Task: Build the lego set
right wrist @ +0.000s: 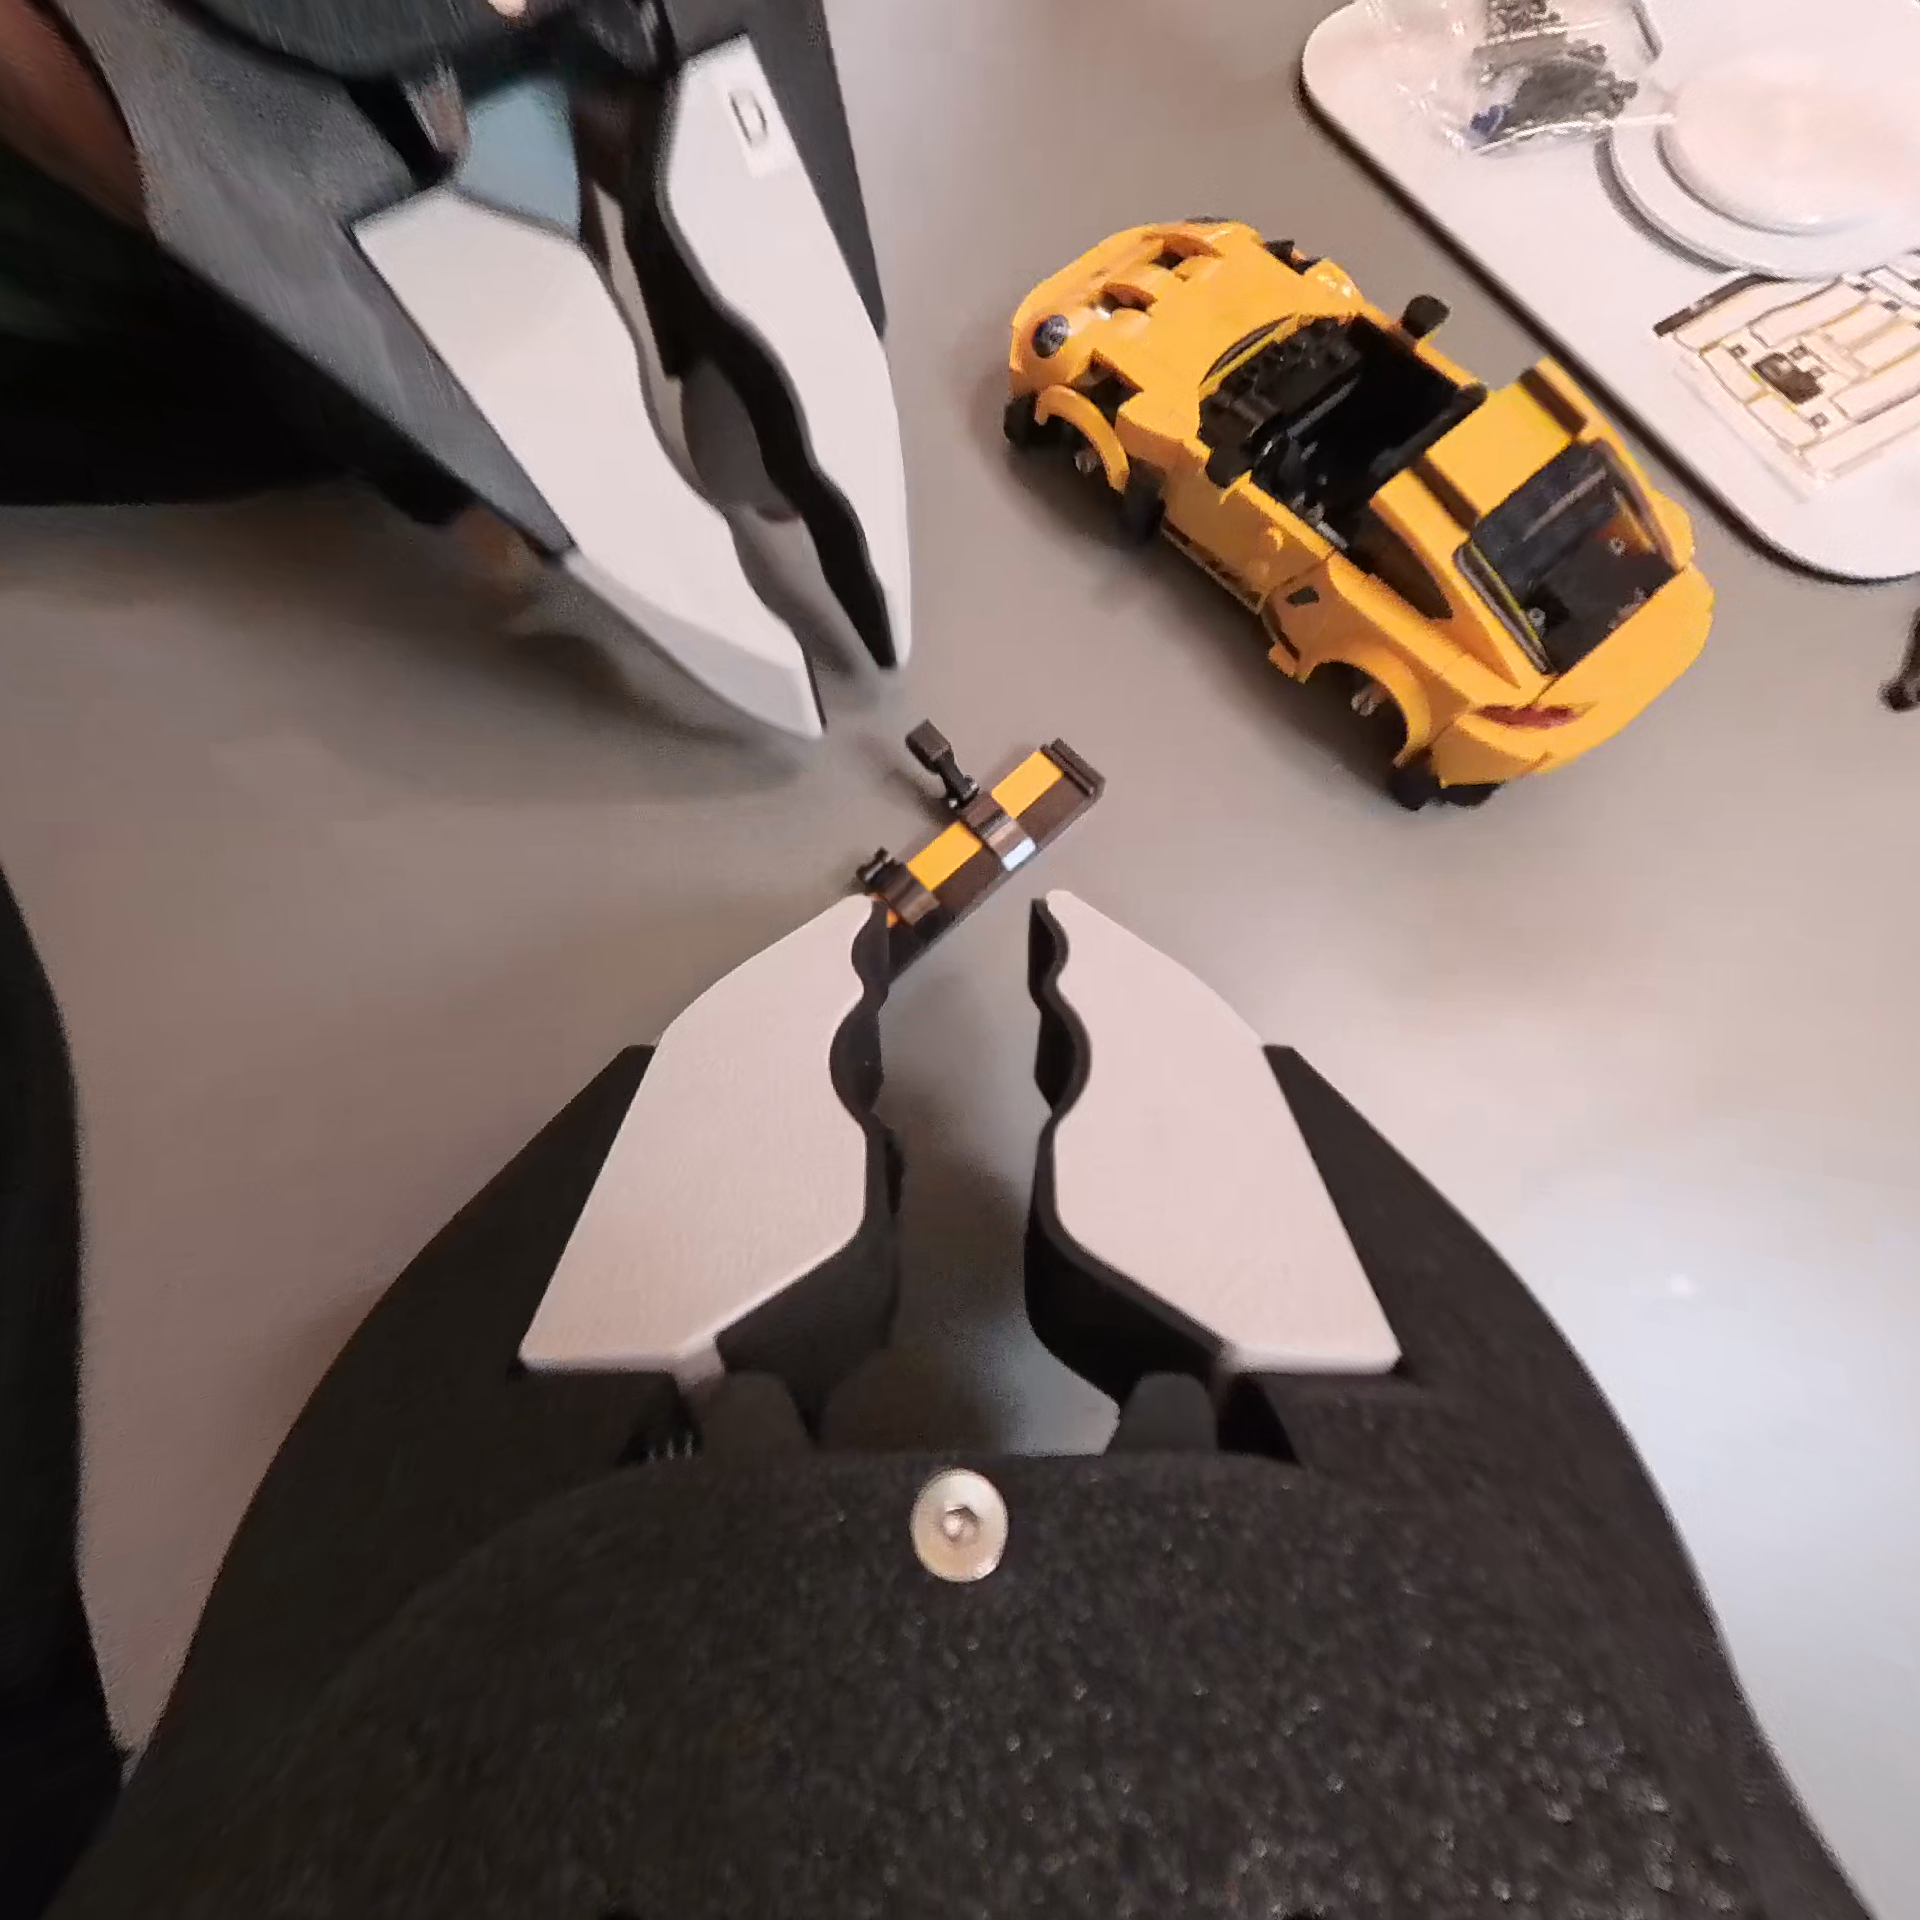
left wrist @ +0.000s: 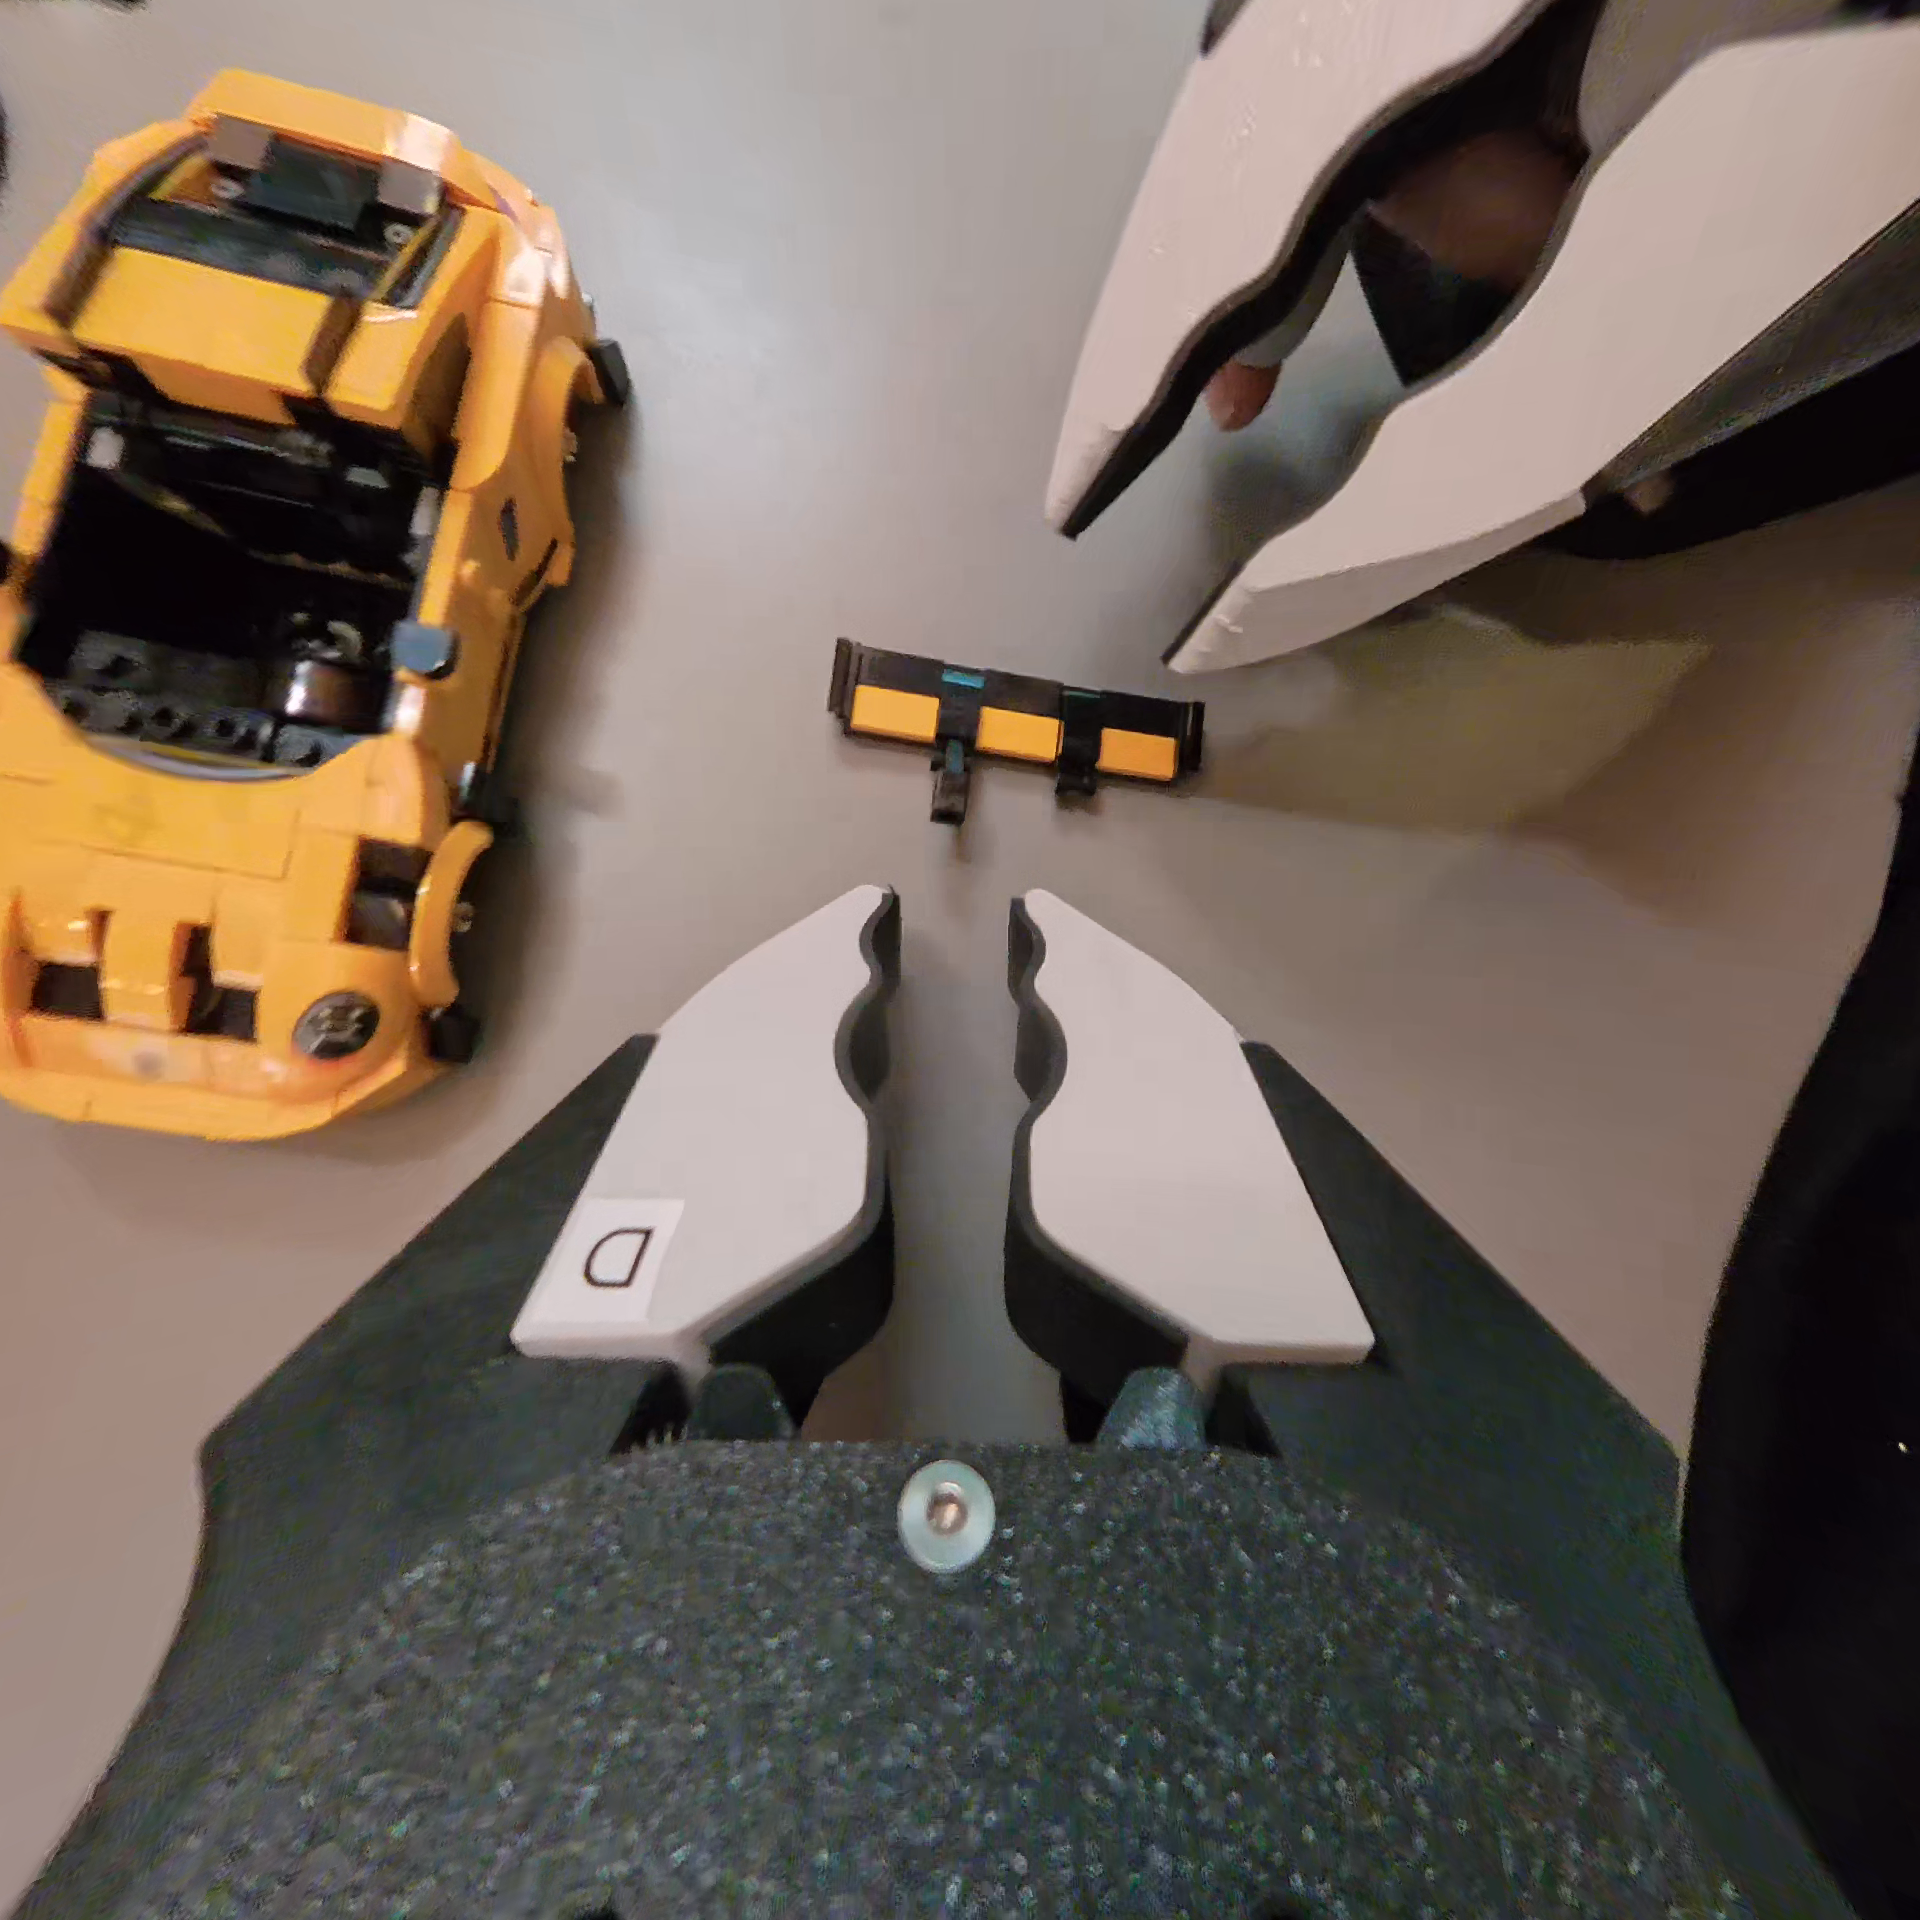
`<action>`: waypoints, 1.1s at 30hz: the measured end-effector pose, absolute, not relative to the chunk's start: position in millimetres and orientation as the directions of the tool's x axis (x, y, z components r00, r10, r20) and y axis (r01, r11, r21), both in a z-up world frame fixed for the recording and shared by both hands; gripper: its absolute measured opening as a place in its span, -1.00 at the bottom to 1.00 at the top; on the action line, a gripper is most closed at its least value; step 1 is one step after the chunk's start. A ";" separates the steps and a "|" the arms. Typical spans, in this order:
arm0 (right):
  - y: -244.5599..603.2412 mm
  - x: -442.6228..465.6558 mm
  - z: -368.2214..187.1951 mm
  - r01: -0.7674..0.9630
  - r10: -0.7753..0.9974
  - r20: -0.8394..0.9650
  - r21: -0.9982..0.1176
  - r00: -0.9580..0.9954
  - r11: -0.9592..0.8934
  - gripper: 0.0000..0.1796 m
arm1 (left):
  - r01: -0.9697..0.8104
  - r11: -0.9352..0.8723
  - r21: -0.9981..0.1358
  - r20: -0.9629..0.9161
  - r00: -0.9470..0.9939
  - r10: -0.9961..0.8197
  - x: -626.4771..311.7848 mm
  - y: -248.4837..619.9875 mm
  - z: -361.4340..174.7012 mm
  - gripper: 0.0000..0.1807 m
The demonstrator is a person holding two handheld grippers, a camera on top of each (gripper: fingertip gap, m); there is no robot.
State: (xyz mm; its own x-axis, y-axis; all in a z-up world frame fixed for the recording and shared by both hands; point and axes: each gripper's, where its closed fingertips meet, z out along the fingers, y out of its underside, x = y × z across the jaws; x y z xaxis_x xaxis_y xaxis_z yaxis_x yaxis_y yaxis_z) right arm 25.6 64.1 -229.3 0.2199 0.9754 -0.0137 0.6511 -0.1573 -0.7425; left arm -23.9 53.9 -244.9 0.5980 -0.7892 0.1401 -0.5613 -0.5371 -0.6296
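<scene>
While the black-and-yellow striped Lego spoiler bar (left wrist: pixel 1016 719) lies flat on the grey bench (left wrist: pixel 1351 1039), apart from the yellow brick-built sports car (left wrist: pixel 260 582), you bring both grippers in from opposite sides, probably to lift it for mounting. Your left gripper (left wrist: pixel 953 906) has its fingers parted and empty, just short of the bar's black pegs. Your right gripper (right wrist: pixel 954 912) is also parted, its fingers framing one end. In the left wrist view the bar's long axis runs crosswise, pegs pointing toward you.

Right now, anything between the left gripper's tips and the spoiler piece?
No. In the left wrist view only bare grey table separates the left gripper from the black-and-yellow spoiler piece; its black peg points toward the open jaws.
</scene>
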 end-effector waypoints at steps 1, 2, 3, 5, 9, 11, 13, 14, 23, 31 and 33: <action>63.7 28.1 -229.9 0.651 0.973 0.010 -0.745 0.231 -0.147 -0.72 | -0.553 -0.535 -0.638 0.134 0.604 -0.785 -28.2 54.1 -242.4 -0.79; 63.0 29.9 -228.4 0.652 0.970 0.036 -0.746 0.239 -0.133 -0.71 | -0.546 -0.533 -0.647 0.127 0.612 -0.781 -33.0 54.5 -240.1 -0.79; 61.2 31.3 -225.8 0.654 0.968 0.056 -0.746 0.245 -0.122 -0.71 | -0.539 -0.530 -0.654 0.118 0.620 -0.776 -38.8 55.1 -238.2 -0.79; 54.8 33.4 -224.3 0.672 0.963 0.078 -0.731 0.257 -0.120 -0.70 | -0.522 -0.532 -0.666 0.095 0.649 -0.755 -53.6 57.8 -234.7 -0.79; 40.0 34.1 -240.4 0.727 0.945 0.110 -0.668 0.307 -0.158 -0.64 | -0.448 -0.570 -0.689 0.071 0.740 -0.669 -92.0 63.3 -225.3 -0.79; 40.5 34.1 -246.6 0.745 0.931 0.146 -0.647 0.335 -0.166 -0.63 | -0.412 -0.591 -0.694 0.069 0.778 -0.624 -109.9 63.5 -222.9 -0.79; 44.1 32.9 -245.7 0.741 0.922 0.160 -0.650 0.353 -0.171 -0.63 | -0.397 -0.614 -0.682 0.073 0.799 -0.597 -123.2 61.6 -225.9 -0.78; 44.7 31.6 -245.2 0.734 0.923 0.147 -0.655 0.356 -0.179 -0.64 | -0.396 -0.630 -0.668 0.080 0.803 -0.590 -127.6 60.1 -229.8 -0.75; 46.9 28.5 -251.5 0.758 0.936 0.117 -0.623 0.333 -0.192 -0.67 | -0.581 -0.565 -0.587 -0.014 0.704 -0.710 -120.9 71.2 -254.1 -0.73; 51.2 29.4 -252.9 0.755 0.936 0.093 -0.621 0.338 -0.211 -0.70 | -0.644 -0.496 -0.582 0.043 0.584 -0.810 -109.0 75.7 -257.6 -0.79; 52.1 29.9 -253.0 0.752 0.935 0.083 -0.621 0.344 -0.221 -0.70 | -0.633 -0.519 -0.575 0.089 0.582 -0.808 -107.5 71.0 -256.9 -0.79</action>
